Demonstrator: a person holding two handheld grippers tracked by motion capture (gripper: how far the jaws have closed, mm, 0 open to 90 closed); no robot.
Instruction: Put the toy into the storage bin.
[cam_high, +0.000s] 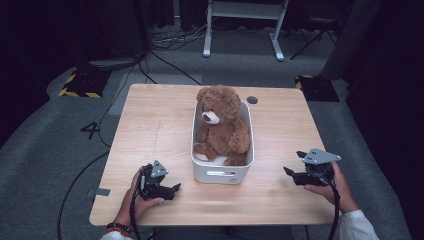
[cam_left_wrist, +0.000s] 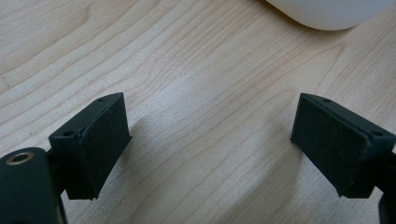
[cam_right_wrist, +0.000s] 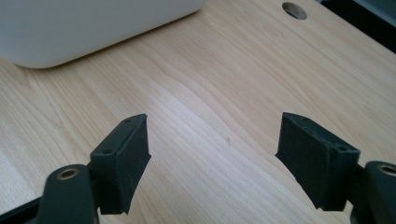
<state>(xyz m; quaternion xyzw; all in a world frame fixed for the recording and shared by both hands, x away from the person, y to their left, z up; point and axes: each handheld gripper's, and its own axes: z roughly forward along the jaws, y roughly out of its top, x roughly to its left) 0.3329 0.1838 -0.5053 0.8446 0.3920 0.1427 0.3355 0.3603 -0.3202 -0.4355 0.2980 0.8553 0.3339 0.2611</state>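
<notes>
A brown teddy bear (cam_high: 220, 125) sits upright in a white bin (cam_high: 220, 172) at the middle of the wooden table (cam_high: 150, 130) (its feet seem to rest against the near wall). The left gripper (cam_high: 175, 188) lies low on the table left of the bin, jaws spread wide and holding nothing. The right gripper (cam_high: 293, 164) hovers on the bin's other side, well apart from it, jaws likewise spread and empty.

- The plush teddy bear (cam_high: 222, 125) is warm brown, with a cream muzzle and cream foot soles.
- The rectangular plastic bin (cam_high: 220, 172) is plain white.
- The wooden surface (cam_high: 150, 135) is pale beige with wavy, darker grain lines.
- The left tool (cam_high: 176, 188) is black with a grey plate on top.
- The right tool (cam_high: 293, 164) is black too, with the same grey plate.
- The carpeted floor (cam_high: 50, 150) is speckled grey, marked with a black "4".
</notes>
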